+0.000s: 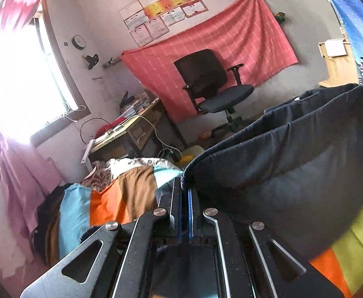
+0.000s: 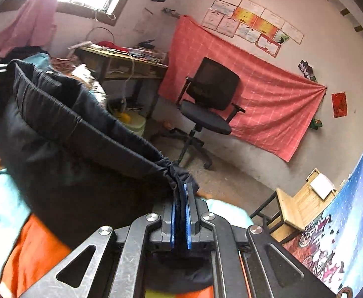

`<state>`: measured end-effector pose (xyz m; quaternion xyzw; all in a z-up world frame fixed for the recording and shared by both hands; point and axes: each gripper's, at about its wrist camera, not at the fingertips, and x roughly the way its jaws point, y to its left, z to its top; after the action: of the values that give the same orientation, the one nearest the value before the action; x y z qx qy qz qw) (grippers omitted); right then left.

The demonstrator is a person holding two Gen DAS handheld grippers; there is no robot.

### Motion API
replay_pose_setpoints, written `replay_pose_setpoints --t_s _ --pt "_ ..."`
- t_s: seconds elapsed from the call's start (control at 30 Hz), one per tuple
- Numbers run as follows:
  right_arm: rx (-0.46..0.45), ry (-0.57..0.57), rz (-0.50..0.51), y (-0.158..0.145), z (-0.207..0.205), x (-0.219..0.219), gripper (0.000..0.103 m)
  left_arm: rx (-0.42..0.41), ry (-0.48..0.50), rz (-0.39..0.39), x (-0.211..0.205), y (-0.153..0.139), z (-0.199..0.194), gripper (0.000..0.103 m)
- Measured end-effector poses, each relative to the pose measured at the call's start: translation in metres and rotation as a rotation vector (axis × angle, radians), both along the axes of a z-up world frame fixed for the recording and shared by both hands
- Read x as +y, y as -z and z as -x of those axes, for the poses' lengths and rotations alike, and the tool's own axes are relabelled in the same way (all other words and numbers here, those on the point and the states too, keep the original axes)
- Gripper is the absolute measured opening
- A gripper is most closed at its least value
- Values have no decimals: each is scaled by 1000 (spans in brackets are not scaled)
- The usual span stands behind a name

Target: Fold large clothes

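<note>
A black mesh-backed office chair (image 1: 213, 84) stands at the far wall before a hanging pink checked cloth (image 1: 231, 39), with paper certificates (image 1: 164, 10) pinned above it. Left of the chair, a cluttered wooden desk (image 1: 131, 129) sits under the bright window (image 1: 15, 74). A colourful patchwork bedspread (image 1: 111, 198) lies near.

A bed (image 1: 121, 196) under a colour-block sheet, dark clothes (image 1: 48, 213) heaped at its edge

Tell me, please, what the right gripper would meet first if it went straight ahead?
Likely open air, then bare floor near the office chair; depth is unclear. The right gripper is shut on the dark garment.
</note>
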<state>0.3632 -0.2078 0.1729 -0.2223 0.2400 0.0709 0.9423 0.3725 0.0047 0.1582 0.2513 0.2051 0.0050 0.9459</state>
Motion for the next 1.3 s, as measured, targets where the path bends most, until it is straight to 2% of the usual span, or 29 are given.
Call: replay_pose_setpoints --t_s 0.13,0.3,0.67,0.8,0.93,0.97,1.0,1.03,1.07,1.1,1.13,1.17,1.2,1.23,1.3 --pt "-5 20 37 15 -57 11 6 -4 -16 2 4 11 -50 2" --pt "14 45 29 41 -110 16 6 30 -45 75 14 35 -98 2" --pt "58 80 19 98 -163 25 6 110 -54 123 19 75 -148 2" --pt "85 86 10 112 -175 24 7 156 -37 231 28 82 -152 3" --pt "104 80 -1 121 -179 23 8 179 -16 326 38 76 -154 7" --pt "101 71 -16 121 -178 21 8 173 -11 348 40 73 -151 10" --pt "100 65 -27 121 -177 20 9 164 -6 377 43 68 -146 19" --pt "105 55 -46 120 -177 17 12 153 0 416 48 65 -141 28" --pt "114 44 -64 118 -178 15 15 139 7 459 52 61 -134 50" --pt "123 27 -94 113 -177 11 24 126 4 487 55 58 -128 68" --pt "118 20 -121 108 -175 6 40 96 5 529 60 55 -117 72" --pt "107 19 -141 104 -172 2 51 84 22 547 61 51 -109 72" --pt "88 24 -173 96 -168 -4 72 80 40 544 59 49 -103 73" --pt "68 27 -219 87 -164 -9 78 74 50 531 57 47 -98 73" --pt "65 -3 -314 75 -155 -16 78 79 77 506 49 47 -87 73"
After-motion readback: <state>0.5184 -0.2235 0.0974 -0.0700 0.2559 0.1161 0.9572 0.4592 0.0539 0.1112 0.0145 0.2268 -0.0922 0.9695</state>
